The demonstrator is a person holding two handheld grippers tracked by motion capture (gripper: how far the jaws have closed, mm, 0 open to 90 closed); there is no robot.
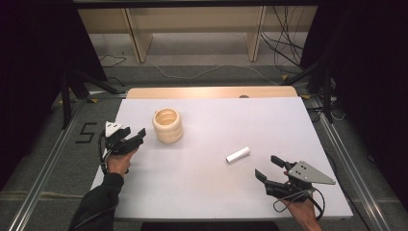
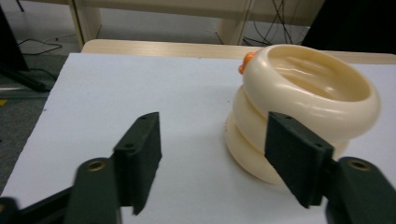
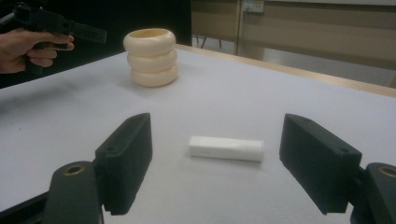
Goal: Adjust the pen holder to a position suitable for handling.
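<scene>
Left claw (image 1: 136, 135): jaws apart, nothing gripped, just beside the ring stack (image 1: 168, 125).
Ring stack: upright on the bench (image 1: 202, 183), left rear area.
Right claw (image 1: 268, 168): jaws apart, facing the white tube (image 1: 238, 155).

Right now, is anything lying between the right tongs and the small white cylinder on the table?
Nothing visible. The right tongs stand open with the small white cylinder straight ahead on bare white table. The cream stack of three rings sits well beyond it, off to the side by the left tongs.
</scene>
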